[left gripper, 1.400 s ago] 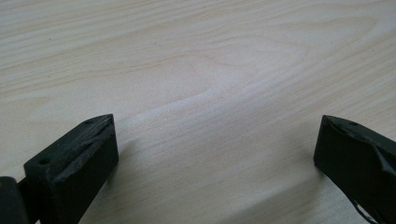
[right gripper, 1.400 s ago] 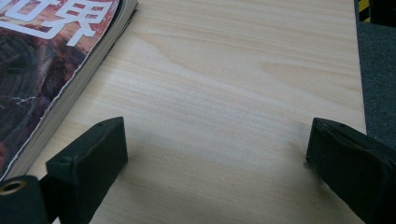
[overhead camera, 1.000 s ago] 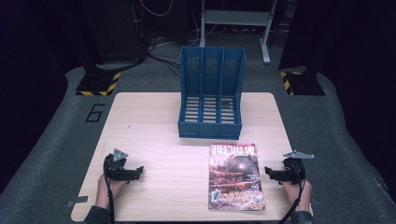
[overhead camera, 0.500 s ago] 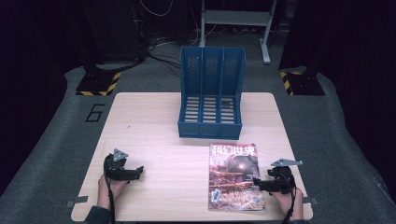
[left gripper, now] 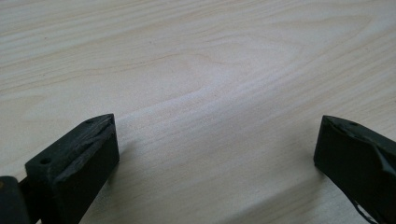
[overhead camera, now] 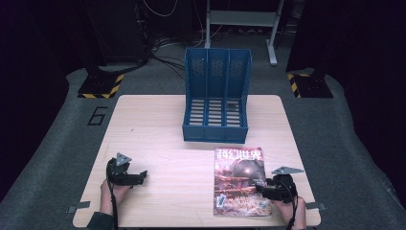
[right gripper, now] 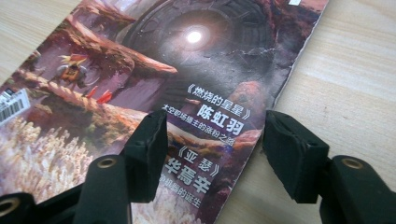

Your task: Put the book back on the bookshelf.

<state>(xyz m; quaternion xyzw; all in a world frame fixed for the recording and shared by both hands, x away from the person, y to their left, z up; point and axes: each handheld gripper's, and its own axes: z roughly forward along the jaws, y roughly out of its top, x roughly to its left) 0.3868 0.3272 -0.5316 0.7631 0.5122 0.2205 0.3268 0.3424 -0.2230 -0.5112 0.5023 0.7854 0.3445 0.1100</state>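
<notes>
Standing upright behind the magazine (overhead camera: 239, 179), the blue file rack (overhead camera: 216, 98) holds nothing.

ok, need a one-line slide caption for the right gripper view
Right gripper straddling the right edge of a magazine lying flat on the wooden table, jaws closing in.

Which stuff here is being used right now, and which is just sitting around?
In use: magazine; right gripper, its fingers just closing astride the magazine's edge.
Just there: blue file rack; left gripper, open over bare table.
</notes>
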